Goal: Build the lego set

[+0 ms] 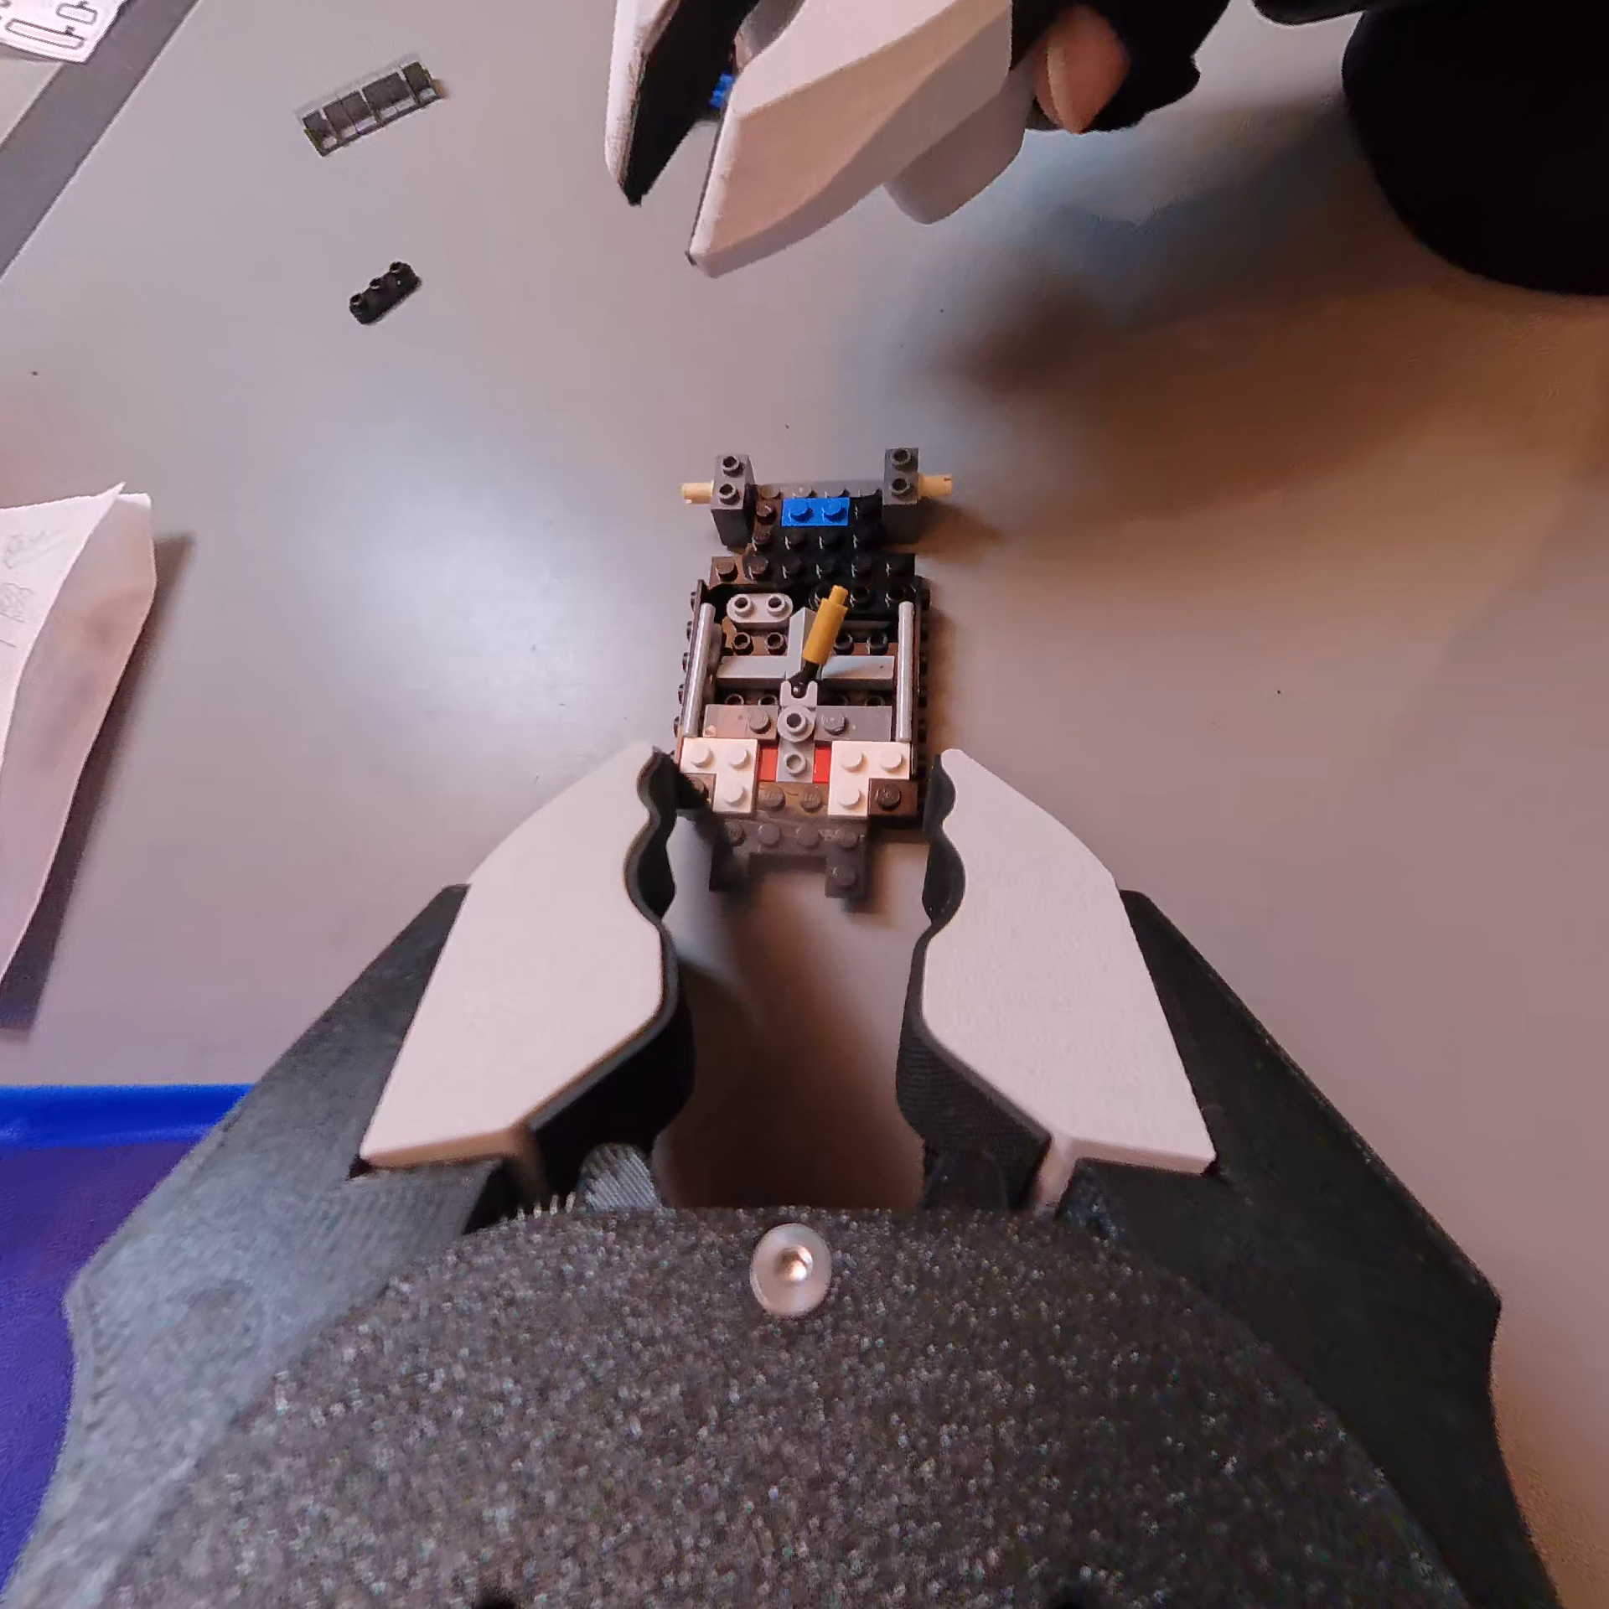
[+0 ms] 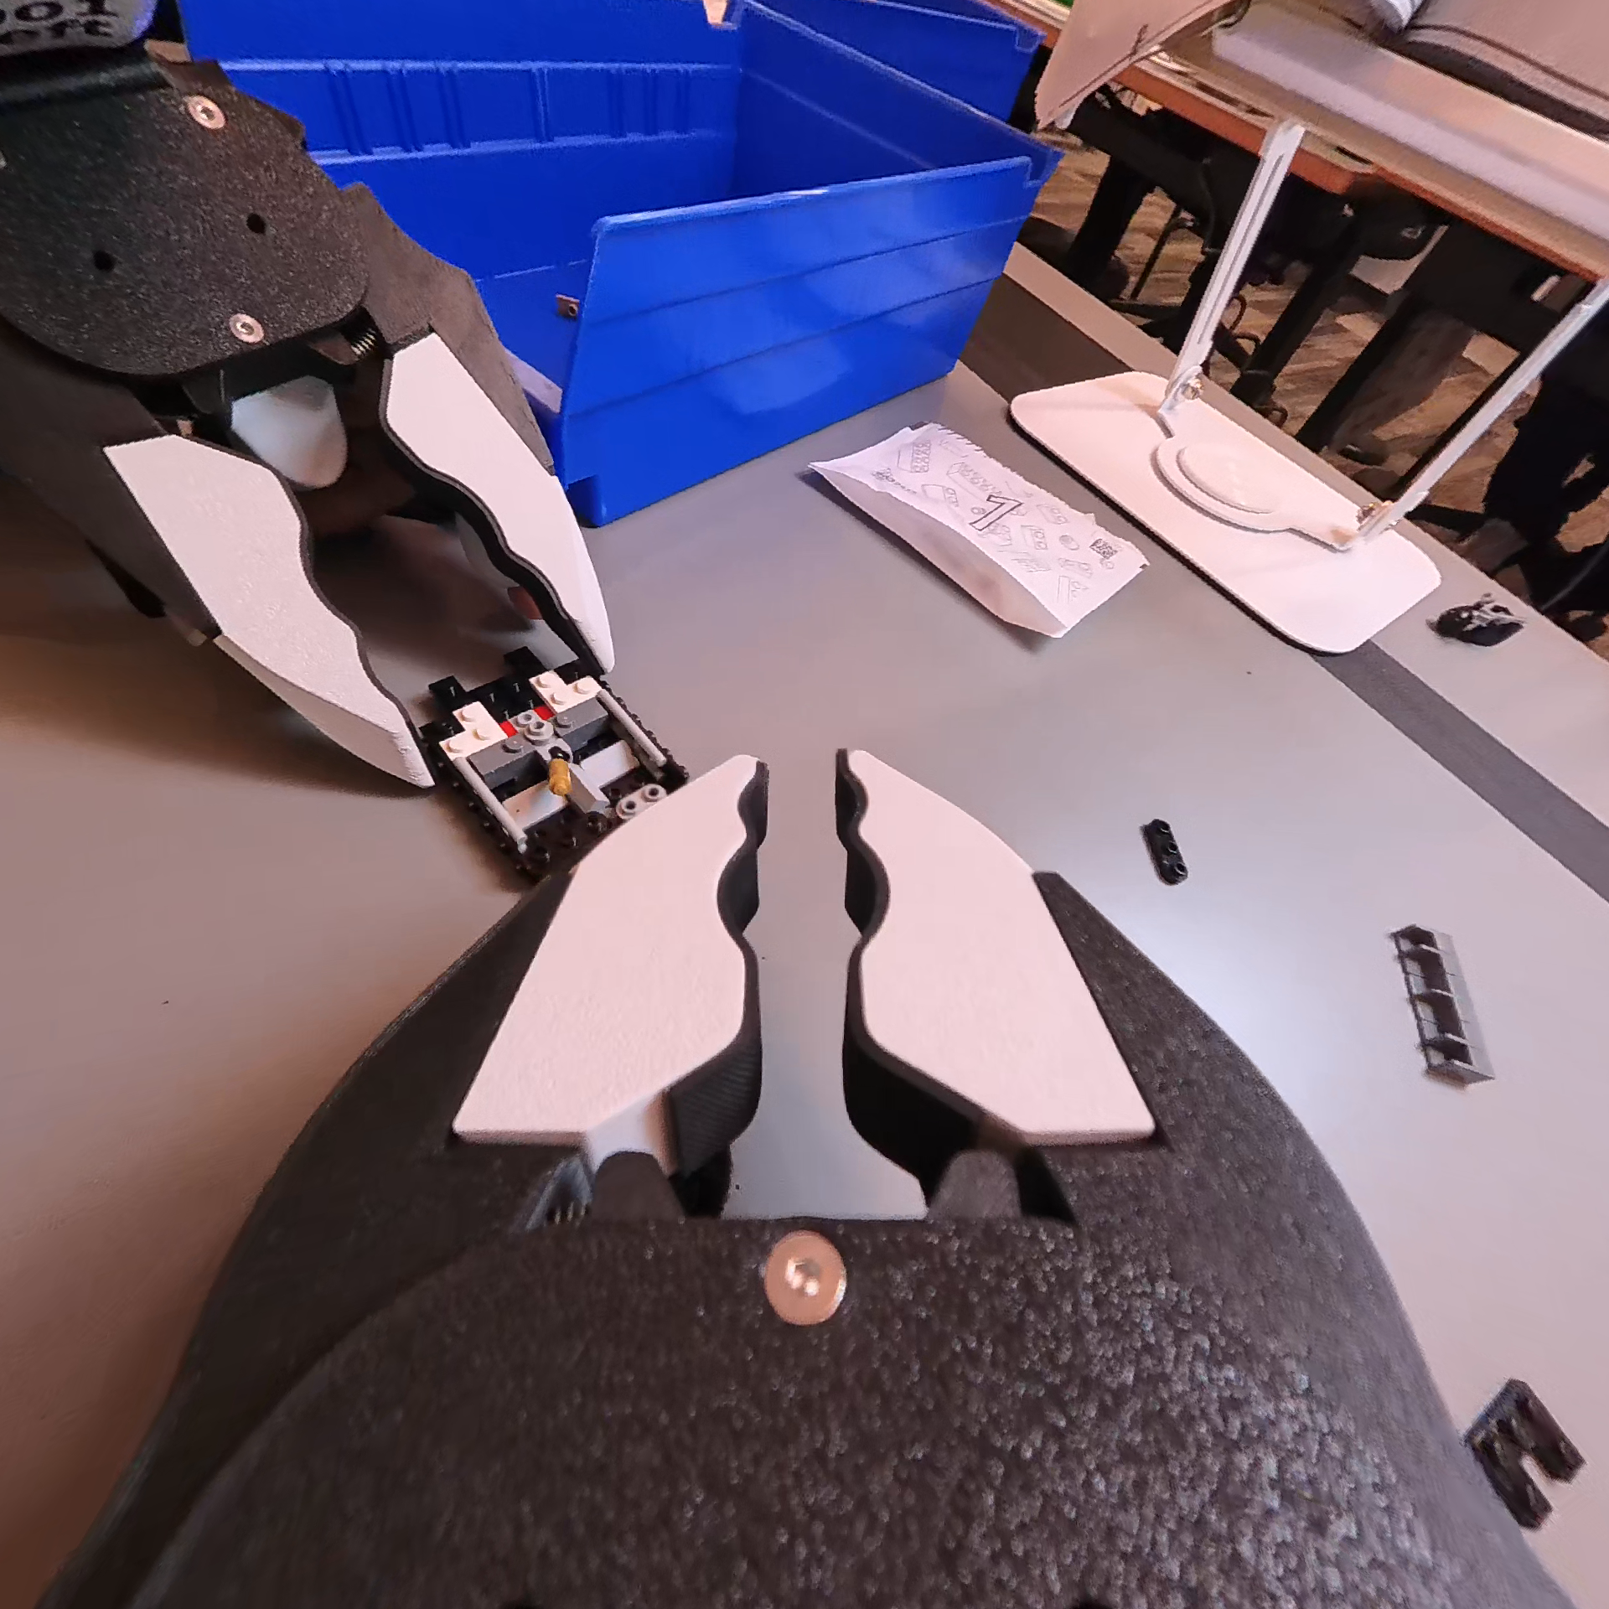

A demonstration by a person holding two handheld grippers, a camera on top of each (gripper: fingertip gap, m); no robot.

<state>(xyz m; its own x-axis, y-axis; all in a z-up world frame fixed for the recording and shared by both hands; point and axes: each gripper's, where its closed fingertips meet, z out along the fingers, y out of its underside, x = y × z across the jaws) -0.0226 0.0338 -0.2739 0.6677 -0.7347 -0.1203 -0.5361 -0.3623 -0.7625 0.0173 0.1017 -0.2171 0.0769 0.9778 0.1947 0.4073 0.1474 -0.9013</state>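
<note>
left claw (image 1: 797, 788): spread wide around the near end of the brick car chassis (image 1: 797, 679), left finger touching it
right claw (image 2: 801, 775): slightly ajar, looks empty, above the grey worktop (image 2: 958, 696)

Your left gripper (image 1: 797, 784) sits low, fingers spread wide, white outer shells with black wavy inner pads. Tips reach the centre of the left wrist view; one tip looks to be touching what lies between them, the other I can't confirm. In the right wrist view the same gripper (image 2: 514, 723) enters from the upper left, angled down, tips low.

Your right gripper (image 2: 801, 766) has its jaws parted by a narrow gap, nothing visible between the tips. From the left wrist view it (image 1: 675, 222) hangs at the top centre, tips pointing down. Your gloved hand (image 1: 1097, 61) is beside it at the top, one bare fingertip showing.
</note>
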